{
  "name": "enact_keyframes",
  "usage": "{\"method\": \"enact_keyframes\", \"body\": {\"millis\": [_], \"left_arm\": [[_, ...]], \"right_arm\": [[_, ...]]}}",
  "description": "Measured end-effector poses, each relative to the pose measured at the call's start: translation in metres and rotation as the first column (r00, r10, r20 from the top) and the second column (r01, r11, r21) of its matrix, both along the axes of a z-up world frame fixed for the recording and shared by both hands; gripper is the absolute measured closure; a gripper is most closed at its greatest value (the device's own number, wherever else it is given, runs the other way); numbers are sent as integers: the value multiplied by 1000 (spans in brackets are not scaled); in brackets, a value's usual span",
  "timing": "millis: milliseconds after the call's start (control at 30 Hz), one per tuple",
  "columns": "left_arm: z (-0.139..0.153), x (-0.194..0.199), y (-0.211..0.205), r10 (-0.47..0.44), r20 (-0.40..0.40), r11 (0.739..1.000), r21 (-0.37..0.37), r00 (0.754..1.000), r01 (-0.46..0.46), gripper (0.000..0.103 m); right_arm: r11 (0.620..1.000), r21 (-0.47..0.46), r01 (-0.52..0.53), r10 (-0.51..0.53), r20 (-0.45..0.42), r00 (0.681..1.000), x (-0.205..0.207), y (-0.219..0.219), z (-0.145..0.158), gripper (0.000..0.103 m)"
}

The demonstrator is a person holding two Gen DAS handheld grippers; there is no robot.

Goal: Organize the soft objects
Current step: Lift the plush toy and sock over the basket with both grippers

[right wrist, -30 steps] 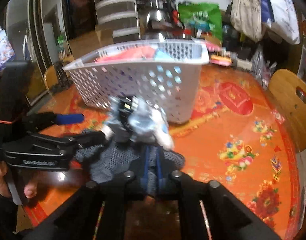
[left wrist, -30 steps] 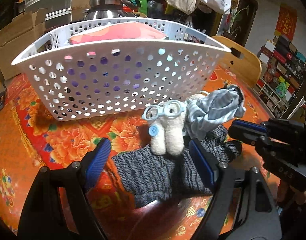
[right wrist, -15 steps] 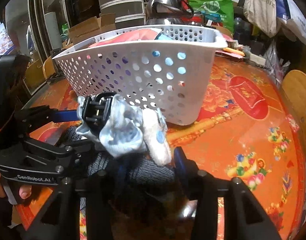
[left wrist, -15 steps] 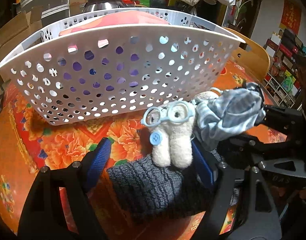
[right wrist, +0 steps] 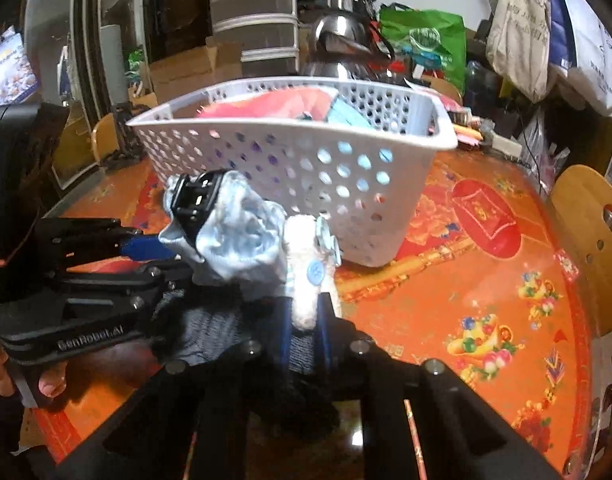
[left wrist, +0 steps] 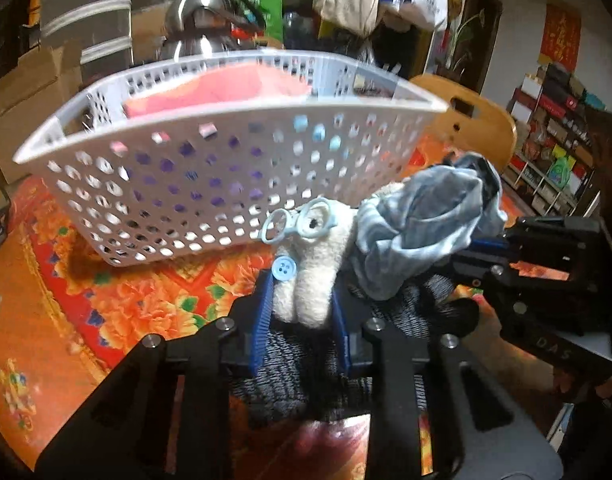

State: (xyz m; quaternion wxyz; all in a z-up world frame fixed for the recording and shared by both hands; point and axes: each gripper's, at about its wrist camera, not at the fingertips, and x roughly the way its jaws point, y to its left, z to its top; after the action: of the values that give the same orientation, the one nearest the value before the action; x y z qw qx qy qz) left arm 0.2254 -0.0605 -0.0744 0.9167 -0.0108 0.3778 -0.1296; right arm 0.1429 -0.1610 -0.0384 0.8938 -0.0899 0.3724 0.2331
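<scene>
the left gripper [left wrist: 303, 312] has just been closing, and its blue fingers [left wrist: 263, 320] now press on either side of the cream plush toy [left wrist: 310, 284], which wears pale blue glasses and a blue button. the toy sits upright on the dark grey knit cloth [left wrist: 289, 372], just in front of the white perforated basket [left wrist: 209, 168] on the table [left wrist: 57, 320] with its orange floral cover. a light blue fabric bundle [left wrist: 422, 220] leans against the toy's right side. the right gripper [right wrist: 306, 332] has also just been closing; its fingers [right wrist: 286, 336] stand nearly together, pinching the grey knit cloth at the toy's base. a red cloth [left wrist: 221, 90] lies inside the basket.
</scene>
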Motion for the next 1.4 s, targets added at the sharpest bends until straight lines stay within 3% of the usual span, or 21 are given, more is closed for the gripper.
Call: {"method": "enact_keyframes", "body": {"millis": [367,600,733,900,1167,1400], "left_arm": [[45,-48,29,-19,117,999,-27,993,23,78],[71,-74,38,-17,152,999,-40,988,24,78],[91,-70,42,-16,155,998,-59,988,25,78],[123,-48,40,-21,168,999,-39,986,28,78],[165,32,33,-7,125,1000,-30,992,10,78],[153,100,32,33,57,999,4,998,-33,78]], "right_arm": [[999,34,-34,31,92,995,-40,10,39,93],[997,52,-49,42,121,992,-53,13,61,93],[996,69,-50,40,134,990,-49,11,77,93],[997,75,-33,20,165,986,-26,11,105,93],[998,49,30,-38,173,984,42,14,135,93],[999,27,44,-47,124,991,96,23,125,93]]}}
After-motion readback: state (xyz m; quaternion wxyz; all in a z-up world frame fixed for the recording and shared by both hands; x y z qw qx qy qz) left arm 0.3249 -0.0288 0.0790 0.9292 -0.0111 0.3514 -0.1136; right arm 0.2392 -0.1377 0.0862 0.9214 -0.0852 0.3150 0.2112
